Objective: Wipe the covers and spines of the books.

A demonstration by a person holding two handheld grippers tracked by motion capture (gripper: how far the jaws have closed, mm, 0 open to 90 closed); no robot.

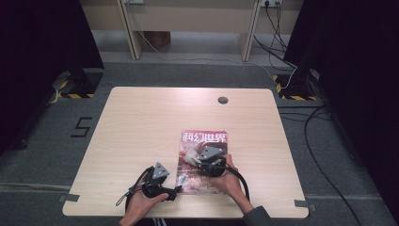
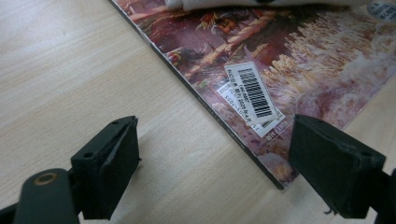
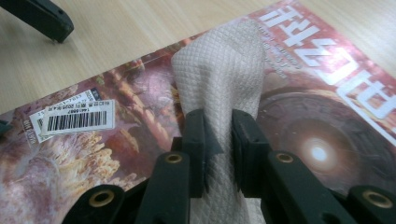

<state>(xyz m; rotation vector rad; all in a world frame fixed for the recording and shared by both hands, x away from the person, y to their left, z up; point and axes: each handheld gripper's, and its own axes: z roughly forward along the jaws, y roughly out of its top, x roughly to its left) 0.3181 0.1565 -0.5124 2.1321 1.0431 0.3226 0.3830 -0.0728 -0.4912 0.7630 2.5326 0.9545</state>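
While the white quilted paper towel (image 3: pixel 219 65) is pinched by the right gripper (image 3: pixel 218 140), the glossy magazine cover (image 3: pixel 299 107) is being wiped; the open-jawed left gripper (image 2: pixel 212 154) should steady its corner.

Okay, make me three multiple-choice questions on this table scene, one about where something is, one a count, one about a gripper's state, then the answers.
1. Where does the white paper towel lie?
A. on the magazine
B. on the floor
C. on bare table

2. How many barcode stickers does the cover carry?
A. none
B. two, overlapping
C. five

3. How do the left gripper jaws stand?
A. shut on the towel
B. shut on the magazine
C. open, straddling its corner

Answers: 1 A, the towel rests on the cover, pinched by the right gripper; 2 B, two labels overlap; 3 C, the pads stand wide apart.
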